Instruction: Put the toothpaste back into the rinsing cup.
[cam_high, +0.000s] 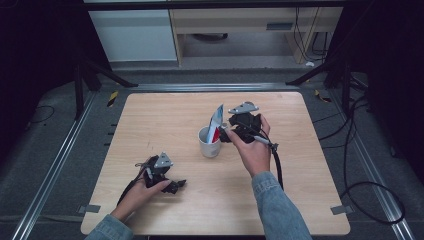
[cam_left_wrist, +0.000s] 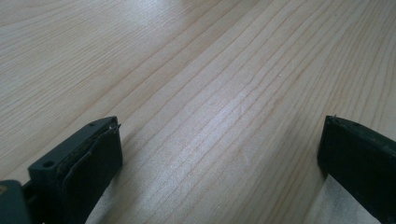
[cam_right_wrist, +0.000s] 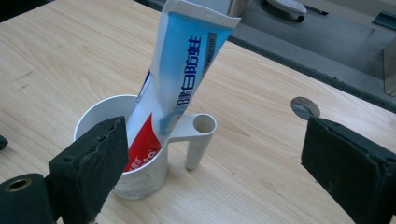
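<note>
Right gripper (cam_right_wrist: 212, 154) jaws were spread wide, empty, the cup (cam_right_wrist: 140, 154) just ahead of its left jaw. Toothpaste tube (cam_right_wrist: 180, 70) stood in the cup, leaning on the rim, so apparently just let go. Left gripper (cam_left_wrist: 219, 154) sat low over the bare counter (cam_left_wrist: 196, 70), jaws apart, likely parked.

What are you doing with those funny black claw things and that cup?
A person holds a hand-held gripper in each hand at a wooden table. A toothpaste tube stands tilted in a white cup. The right hand-held gripper is beside the cup with its jaws open, gripping nothing. The left hand-held gripper rests low near the table's front, also open, with only bare wood between its jaws.
</note>
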